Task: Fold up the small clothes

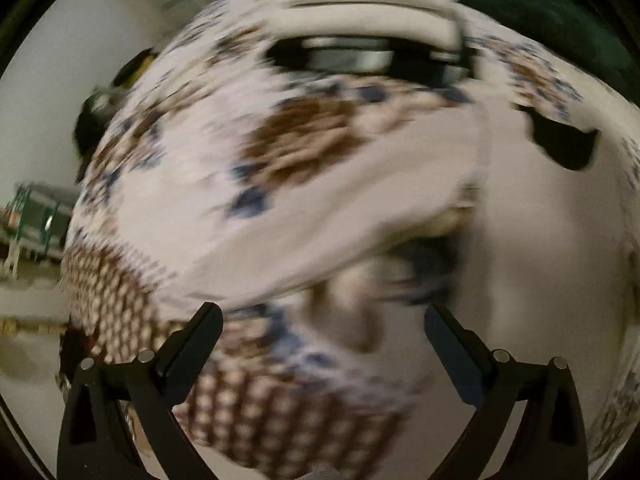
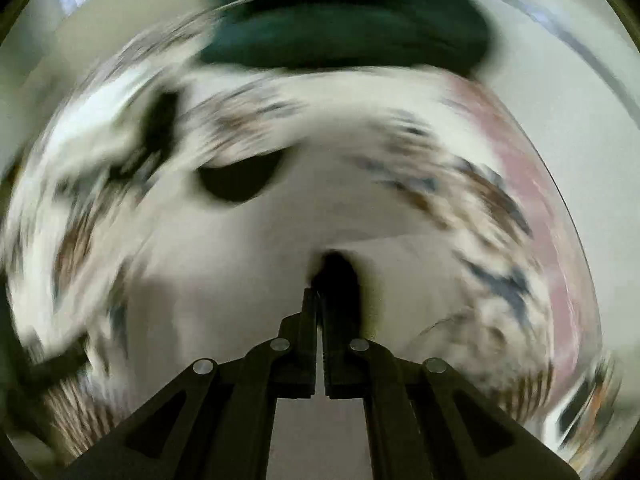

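Observation:
A small white garment (image 1: pixel 420 184) with a black cat print (image 1: pixel 564 140) lies on a patterned brown, blue and white cover (image 1: pixel 304 144). Both views are blurred by motion. My left gripper (image 1: pixel 320 320) is open and empty just above the garment's near edge. In the right wrist view the white garment (image 2: pixel 248 264) with its black print (image 2: pixel 236 180) fills the middle. My right gripper (image 2: pixel 320 300) is shut on the garment's white fabric, which bunches at the fingertips.
A dark green cloth (image 2: pixel 344 32) lies at the far side of the cover; it also shows in the left wrist view (image 1: pixel 540 4). A white and black object (image 1: pixel 360 48) lies beyond the garment. A pale floor and furniture (image 1: pixel 32 216) show at the left.

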`<state>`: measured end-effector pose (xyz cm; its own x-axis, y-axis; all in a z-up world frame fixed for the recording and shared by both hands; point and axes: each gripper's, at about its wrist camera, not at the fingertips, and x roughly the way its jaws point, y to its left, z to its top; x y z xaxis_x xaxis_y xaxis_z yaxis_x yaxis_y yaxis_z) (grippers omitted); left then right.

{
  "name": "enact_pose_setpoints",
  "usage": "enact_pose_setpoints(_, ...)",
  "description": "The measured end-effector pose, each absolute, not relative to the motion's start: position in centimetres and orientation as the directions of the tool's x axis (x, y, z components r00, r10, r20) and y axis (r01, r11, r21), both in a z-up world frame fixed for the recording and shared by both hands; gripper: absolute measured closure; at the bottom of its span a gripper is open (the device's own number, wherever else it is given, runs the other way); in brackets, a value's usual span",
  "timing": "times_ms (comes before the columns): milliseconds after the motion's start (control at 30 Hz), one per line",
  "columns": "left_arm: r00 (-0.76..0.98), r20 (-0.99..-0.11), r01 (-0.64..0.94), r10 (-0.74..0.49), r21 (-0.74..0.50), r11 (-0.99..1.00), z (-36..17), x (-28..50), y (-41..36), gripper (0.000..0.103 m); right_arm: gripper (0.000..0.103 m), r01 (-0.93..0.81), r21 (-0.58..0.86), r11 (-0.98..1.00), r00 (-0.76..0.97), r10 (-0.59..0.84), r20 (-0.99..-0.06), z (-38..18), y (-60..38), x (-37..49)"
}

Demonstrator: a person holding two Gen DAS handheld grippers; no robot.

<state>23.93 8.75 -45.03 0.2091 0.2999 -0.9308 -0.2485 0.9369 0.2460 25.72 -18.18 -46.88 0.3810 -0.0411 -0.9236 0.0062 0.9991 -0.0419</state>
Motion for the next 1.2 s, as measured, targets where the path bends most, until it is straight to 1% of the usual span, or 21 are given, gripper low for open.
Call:
enact_pose_setpoints(67,0.182,-0.930,-0.284,0.320,0.262,0.922,-45.4,23.3,11.5,0.000,0.101,-0.164,-0.077,0.983,0.331,-0.019,-0.944,-49.7,-10.3,24.5)
enact_pose_setpoints(133,0.154,-0.931,-0.312,0.332,0.273,0.910,-46.2,22.7,13.8,0.000,0.101,-0.311,-0.132,0.941,0.299,-0.035,-0.954,-52.7,-4.7,22.4)
enact_pose_setpoints(233,0.117,-0.934,-0.348,0.337,0.280,0.895,-47.5,22.0,16.9,0.000,0.101,-0.457,-0.191,0.869,0.241,-0.086,-0.967,-56.6,1.3,19.0)
enact_pose_setpoints(433,0.081,-0.938,-0.398,0.338,0.281,0.874,-49.3,20.8,21.4,0.000,0.101,-0.573,-0.244,0.782,0.164,-0.183,-0.969,-60.5,4.7,13.7)
enact_pose_setpoints(500,0.077,-0.941,-0.416,0.328,0.269,0.869,-49.2,20.4,22.4,0.000,0.101,-0.588,-0.253,0.768,0.144,-0.208,-0.967,-61.2,5.1,12.9)
enact_pose_setpoints(567,0.064,-0.955,-0.452,0.290,0.231,0.861,-49.5,20.2,23.5,0.000,0.101,-0.607,-0.245,0.756,0.094,-0.237,-0.967,-61.5,5.3,12.5)
enact_pose_setpoints(633,0.050,-0.978,-0.527,0.204,0.148,0.837,-49.9,19.8,25.0,0.000,0.100,-0.568,-0.193,0.800,0.038,-0.209,-0.977,-60.7,4.2,13.6)
enact_pose_setpoints(667,0.047,-0.990,-0.590,0.134,0.081,0.804,-50.3,19.3,26.3,0.000,0.095,-0.537,-0.137,0.833,-0.002,-0.164,-0.987,-60.3,3.8,14.0)
enact_pose_setpoints(700,0.053,-0.997,-0.658,0.057,0.008,0.753,-50.8,18.8,27.7,0.000,0.087,-0.498,-0.090,0.862,-0.039,-0.126,-0.991,-59.7,3.2,14.4)
enact_pose_setpoints(733,0.078,-0.996,-0.732,-0.042,-0.085,0.676,-51.6,18.0,29.2,0.000,0.063,-0.477,-0.075,0.876,-0.049,-0.111,-0.993,-59.3,2.8,14.7)
enact_pose_setpoints(767,0.101,-0.990,-0.780,-0.103,-0.143,0.609,-52.4,17.3,30.3,0.000,0.050,-0.442,-0.055,0.895,-0.052,-0.086,-0.995,-58.6,2.2,15.0)
enact_pose_setpoints(867,0.185,-0.957,-0.876,-0.222,-0.263,0.404,-54.9,16.0,32.9,0.000,0.050,-0.299,-0.020,0.954,-0.041,-0.034,-0.999,-56.3,-0.7,15.8)
enact_pose_setpoints(900,0.214,-0.946,-0.892,-0.244,-0.291,0.346,-55.5,15.8,33.6,0.000,0.050,-0.260,-0.010,0.966,-0.038,-0.021,-0.999,-55.9,-1.6,16.0)
enact_pose_setpoints(967,0.271,-0.932,-0.905,-0.241,-0.332,0.265,-56.3,15.7,34.7,0.000,0.050,-0.186,-0.001,0.982,-0.028,-0.006,-1.000,-55.2,-3.5,16.3)
enact_pose_setpoints(1033,0.286,-0.937,-0.913,-0.200,-0.330,0.240,-56.7,16.1,35.4,0.000,0.050,-0.137,-0.022,0.990,-0.017,-0.025,-1.000,-55.2,-6.0,16.7)
enact_pose_setpoints(1067,0.264,-0.948,-0.923,-0.176,-0.301,0.239,-57.2,16.4,35.7,0.004,0.050,-0.116,-0.034,0.993,-0.016,-0.036,-0.999,-55.3,-6.9,16.6)
enact_pose_setpoints(1100,0.246,-0.955,-0.930,-0.168,-0.281,0.237,-57.5,16.6,35.8,0.016,0.050,-0.107,-0.039,0.994,-0.018,-0.041,-0.999,-55.5,-7.6,16.9)
enact_pose_setpoints(1133,0.209,-0.967,-0.940,-0.149,-0.240,0.242,-57.7,16.4,36.0,0.023,0.050,-0.095,-0.045,0.994,-0.019,-0.047,-0.999,-55.8,-8.2,16.6)
enact_pose_setpoints(1167,0.181,-0.973,-0.945,-0.143,-0.213,0.250,-57.8,16.1,36.0,0.038,0.050,-0.077,-0.049,0.996,-0.016,-0.050,-0.999,-56.0,-8.9,16.4)
enact_pose_setpoints(1200,0.167,-0.976,-0.943,-0.137,-0.199,0.266,-57.8,15.6,36.0,0.041,0.050,-0.067,-0.049,0.997,-0.011,-0.050,-0.999,-56.1,-9.2,16.8)
